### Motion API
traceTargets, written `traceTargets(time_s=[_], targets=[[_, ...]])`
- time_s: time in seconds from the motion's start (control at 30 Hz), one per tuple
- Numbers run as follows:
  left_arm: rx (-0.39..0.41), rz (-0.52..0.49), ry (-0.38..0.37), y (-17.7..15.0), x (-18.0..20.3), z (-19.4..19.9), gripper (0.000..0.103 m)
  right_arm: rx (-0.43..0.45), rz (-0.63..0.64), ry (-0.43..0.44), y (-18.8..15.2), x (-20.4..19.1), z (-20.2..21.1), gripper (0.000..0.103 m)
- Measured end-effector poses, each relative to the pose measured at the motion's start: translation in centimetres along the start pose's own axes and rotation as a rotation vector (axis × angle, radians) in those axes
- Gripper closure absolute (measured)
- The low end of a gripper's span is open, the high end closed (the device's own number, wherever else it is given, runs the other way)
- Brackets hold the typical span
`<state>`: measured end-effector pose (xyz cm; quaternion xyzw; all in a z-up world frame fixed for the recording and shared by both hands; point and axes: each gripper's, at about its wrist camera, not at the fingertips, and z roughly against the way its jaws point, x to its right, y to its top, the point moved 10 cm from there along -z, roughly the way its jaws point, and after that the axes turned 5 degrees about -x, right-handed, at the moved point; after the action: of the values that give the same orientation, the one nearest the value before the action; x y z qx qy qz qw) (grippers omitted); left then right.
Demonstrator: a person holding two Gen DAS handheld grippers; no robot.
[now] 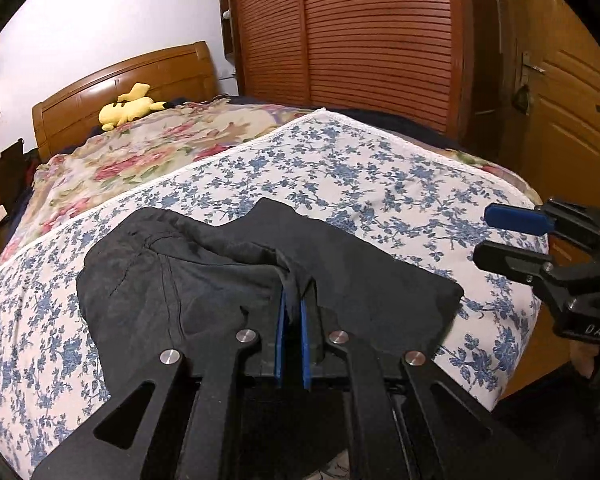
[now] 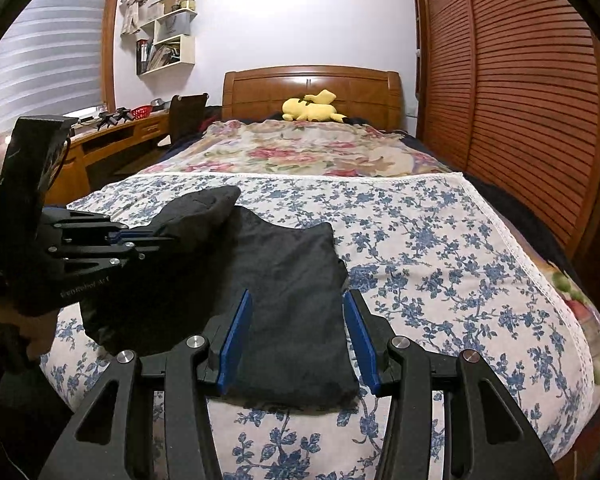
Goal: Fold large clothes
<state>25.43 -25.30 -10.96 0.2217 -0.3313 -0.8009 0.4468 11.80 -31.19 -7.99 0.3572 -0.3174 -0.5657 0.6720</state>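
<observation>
A home bedroom: a wooden-headboard bed [image 2: 312, 84] under floral sheets, a yellow plush toy [image 2: 312, 108] at the far end, louvred brown wardrobe doors [image 2: 520, 100] right, white wall shelves [image 2: 168, 36] left.

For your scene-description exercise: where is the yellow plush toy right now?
The yellow plush toy lies at the bed's far end, against the wooden headboard, beyond the floral blanket.

Black garment [image 2: 284, 280], partly folded, on floral bedspread [image 2: 440, 240]
</observation>
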Motion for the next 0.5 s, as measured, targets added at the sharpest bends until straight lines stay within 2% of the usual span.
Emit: traceTargets(time_s=[0.2, 0.37, 0.43, 0.5], targets=[[0.004, 0.041, 0.04, -0.2, -2.0, 1.3, 0.096, -0.041, 0.003, 0.02, 0.2, -0.5, -1.8, 0.054], [0.04, 0.088, 0.042, -0.5, -4.6, 3.8, 0.092, -0.043, 0.031, 0.056, 1.9, -3.1, -3.0, 0.054], [0.051, 0.095, 0.046, -0.9, -5.6, 4.9, 0.089, -0.039, 0.048, 0.072, 2.5, -4.6, -3.4, 0.054], [0.068, 0.116, 0.041, -1.5, -6.9, 6.1, 0.077, -0.033, 0.064, 0.09, 3.2, -6.1, -3.7, 0.054]])
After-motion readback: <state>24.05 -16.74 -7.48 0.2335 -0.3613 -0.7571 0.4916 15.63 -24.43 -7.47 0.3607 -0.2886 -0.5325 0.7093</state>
